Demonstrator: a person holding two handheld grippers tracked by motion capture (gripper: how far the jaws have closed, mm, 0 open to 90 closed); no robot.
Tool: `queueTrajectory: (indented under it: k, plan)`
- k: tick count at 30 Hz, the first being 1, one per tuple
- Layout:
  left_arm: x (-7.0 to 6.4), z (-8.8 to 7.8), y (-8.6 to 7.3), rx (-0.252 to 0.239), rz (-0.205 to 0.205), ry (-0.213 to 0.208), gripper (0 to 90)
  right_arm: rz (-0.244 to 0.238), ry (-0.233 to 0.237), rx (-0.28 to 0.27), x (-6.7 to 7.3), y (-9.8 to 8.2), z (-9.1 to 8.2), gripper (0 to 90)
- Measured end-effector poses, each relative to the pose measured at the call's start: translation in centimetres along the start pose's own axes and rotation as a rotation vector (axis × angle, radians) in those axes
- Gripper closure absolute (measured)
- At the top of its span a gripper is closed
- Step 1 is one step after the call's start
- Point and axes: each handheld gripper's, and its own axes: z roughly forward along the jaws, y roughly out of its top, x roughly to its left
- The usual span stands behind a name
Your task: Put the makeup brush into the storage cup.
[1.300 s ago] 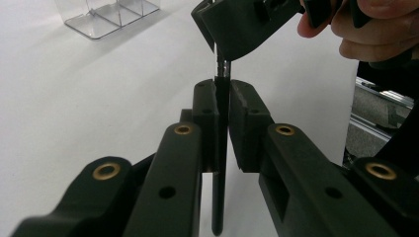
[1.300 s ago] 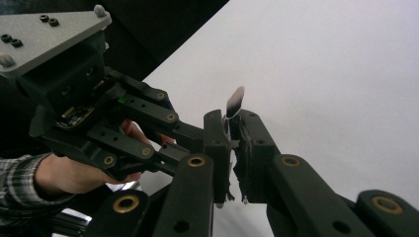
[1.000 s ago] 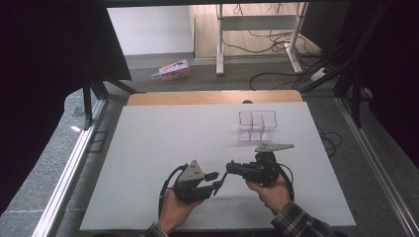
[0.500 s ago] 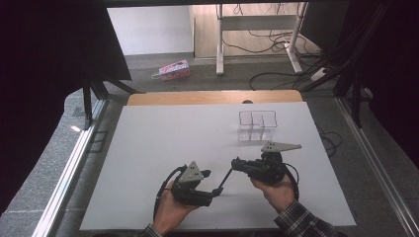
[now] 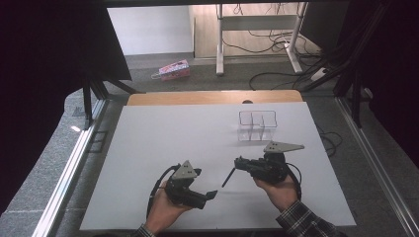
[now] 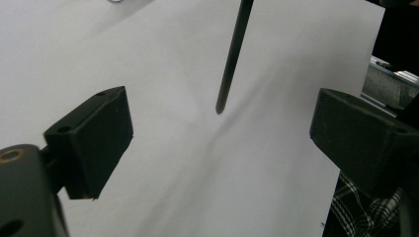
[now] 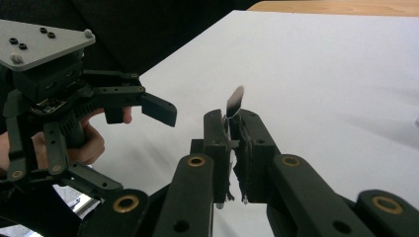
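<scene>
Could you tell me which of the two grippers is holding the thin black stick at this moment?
The right gripper: its fingers are shut on the black stick. The left gripper stands open with nothing between its fingers.

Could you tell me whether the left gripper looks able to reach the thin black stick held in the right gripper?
Probably yes: the left gripper has just opened, and bare table lies between it and the black stick that the right gripper clamps.

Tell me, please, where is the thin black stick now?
The thin black stick is clamped in the right gripper, slanting down toward the white table, in front of the open left gripper in the high view.
</scene>
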Motion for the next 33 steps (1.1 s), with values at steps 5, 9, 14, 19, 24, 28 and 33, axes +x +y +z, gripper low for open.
queueTrajectory:
  k: [5, 9, 14, 19, 24, 28, 33]
  plan:
    - [0.3, -0.7, -0.3, 0.003, -0.026, -0.006, 5.4, -0.021, -0.017, -0.001, 0.2, -0.1, -0.3, 83.0]
    - [0.4, -1.2, -0.5, 0.013, -0.019, 0.004, 4.3, -0.029, -0.027, -0.003, 0.2, -0.1, -0.4, 82.9]
    - [0.6, -1.8, -0.8, 0.013, -0.024, 0.017, 4.1, -0.030, -0.033, -0.009, 0.2, -0.1, -0.6, 82.9]
    - [1.0, -2.6, -1.4, 0.026, -0.027, 0.053, 4.0, -0.039, -0.044, -0.017, 0.1, 0.0, -1.0, 82.9]
    - [1.4, -3.7, -2.7, 0.035, -0.036, 0.096, 3.7, -0.056, -0.055, -0.007, -0.2, 0.2, -1.4, 82.9]
    - [1.5, -4.0, -3.3, 0.045, -0.036, 0.117, 3.2, -0.065, -0.062, -0.004, -0.2, 0.3, -1.5, 82.9]
    - [1.5, -4.2, -3.9, 0.066, -0.023, 0.162, 2.6, -0.078, -0.068, -0.002, -0.3, 0.5, -1.7, 82.9]
